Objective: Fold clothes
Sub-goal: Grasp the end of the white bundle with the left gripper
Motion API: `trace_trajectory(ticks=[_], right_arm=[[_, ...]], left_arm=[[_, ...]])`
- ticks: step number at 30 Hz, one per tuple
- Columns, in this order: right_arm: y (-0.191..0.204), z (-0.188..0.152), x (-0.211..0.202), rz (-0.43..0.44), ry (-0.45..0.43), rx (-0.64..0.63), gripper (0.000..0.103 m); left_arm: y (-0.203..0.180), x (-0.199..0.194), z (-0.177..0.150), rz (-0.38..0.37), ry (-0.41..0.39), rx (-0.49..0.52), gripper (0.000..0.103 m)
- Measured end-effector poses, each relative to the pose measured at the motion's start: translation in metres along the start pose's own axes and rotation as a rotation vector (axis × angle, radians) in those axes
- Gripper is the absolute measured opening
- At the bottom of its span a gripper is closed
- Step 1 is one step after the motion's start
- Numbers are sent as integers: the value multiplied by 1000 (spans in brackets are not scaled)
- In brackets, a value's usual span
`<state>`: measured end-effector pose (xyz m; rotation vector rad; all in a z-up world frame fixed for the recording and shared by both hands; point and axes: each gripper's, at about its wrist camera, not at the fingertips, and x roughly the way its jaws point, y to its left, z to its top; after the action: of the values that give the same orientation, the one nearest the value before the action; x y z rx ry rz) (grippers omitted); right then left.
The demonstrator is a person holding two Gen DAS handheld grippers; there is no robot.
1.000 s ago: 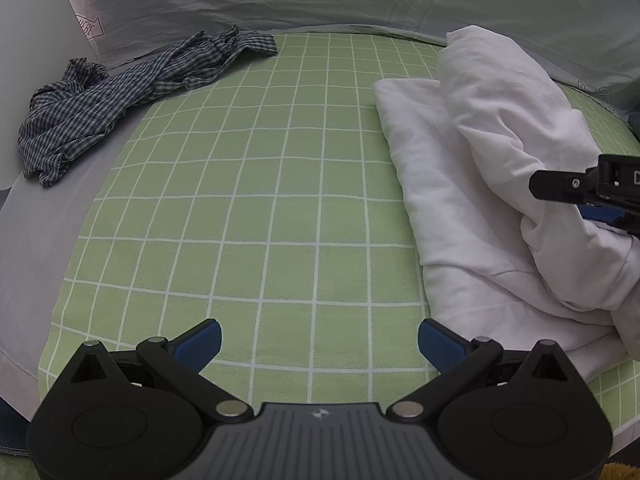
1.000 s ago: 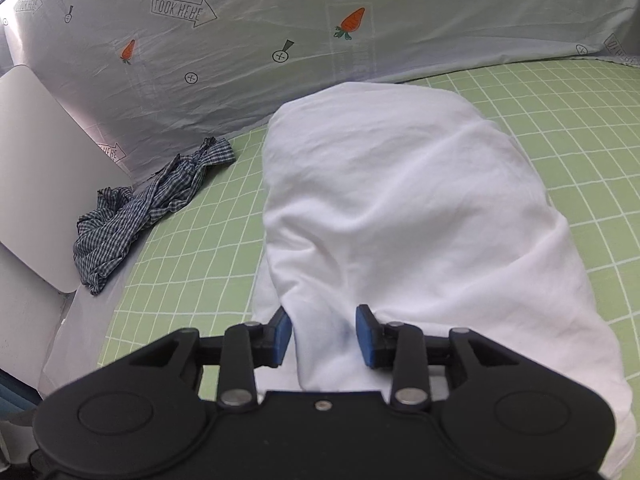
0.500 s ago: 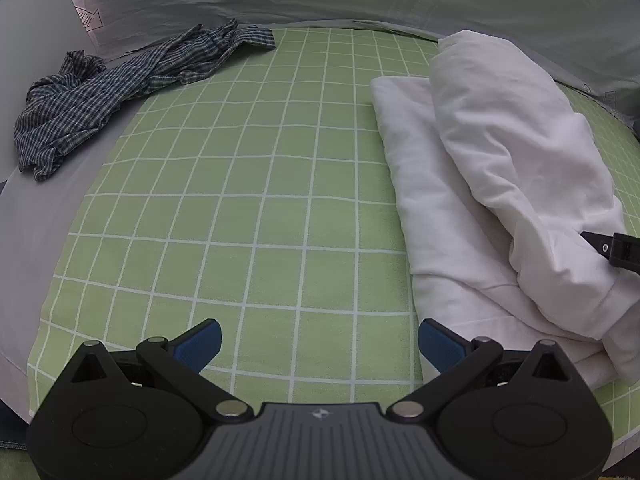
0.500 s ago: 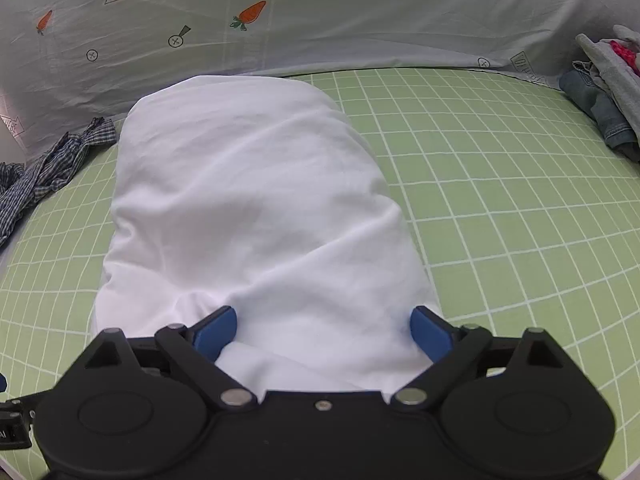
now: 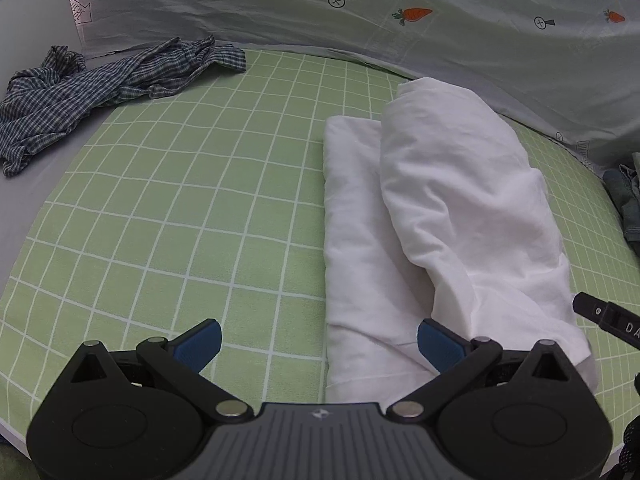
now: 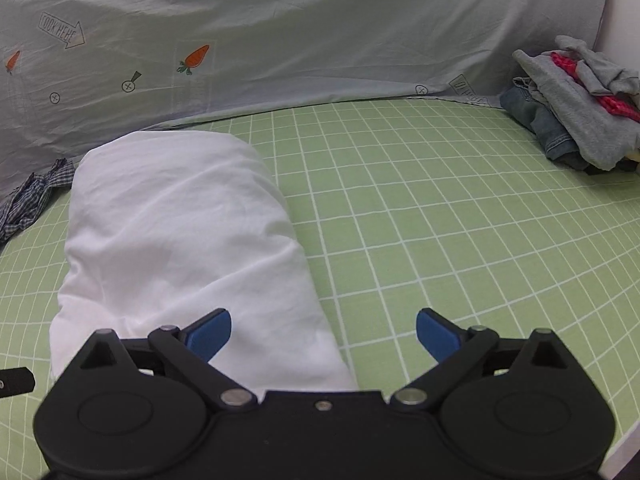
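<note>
A white garment (image 5: 448, 216) lies folded lengthwise on the green checked sheet (image 5: 180, 208), its right half doubled over the left in a thick roll. It also shows in the right wrist view (image 6: 180, 240). My left gripper (image 5: 318, 342) is open and empty at the garment's near left edge. My right gripper (image 6: 323, 334) is open and empty at the garment's near right edge. A crumpled blue plaid shirt (image 5: 104, 84) lies at the far left of the sheet.
A grey carrot-print cloth (image 6: 280, 40) rises behind the sheet. A pile of grey, denim and red clothes (image 6: 576, 104) sits at the far right. Bare green sheet (image 6: 460, 220) spreads to the right of the white garment.
My right gripper has opened and let go of the white garment, then shifted right. My left gripper has moved right, closer to the garment's near edge.
</note>
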<state>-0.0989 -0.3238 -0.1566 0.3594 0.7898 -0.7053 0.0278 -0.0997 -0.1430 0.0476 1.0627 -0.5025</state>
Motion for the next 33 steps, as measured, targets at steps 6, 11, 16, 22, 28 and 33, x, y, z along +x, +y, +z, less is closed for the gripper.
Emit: trace_trajectory(ticks=[6, 11, 16, 22, 28, 33], right_arm=[[-28, -8, 7, -42, 66, 25, 100], [-35, -12, 9, -47, 89, 9, 100], [-41, -14, 11, -65, 104, 26, 100], [-41, -9, 4, -105, 45, 30, 100], [-26, -11, 6, -36, 61, -38, 100], [-12, -14, 2, 46, 60, -94, 100]], left_arm=[[-30, 21, 7, -198, 50, -60, 85], [-47, 41, 5, -272, 109, -110, 56], [-49, 27, 4, -270, 52, -112, 17], [-39, -31, 6, -285, -82, -72, 16], [11, 4, -5, -144, 4, -193, 28], [20, 17, -1, -29, 58, -126, 73]])
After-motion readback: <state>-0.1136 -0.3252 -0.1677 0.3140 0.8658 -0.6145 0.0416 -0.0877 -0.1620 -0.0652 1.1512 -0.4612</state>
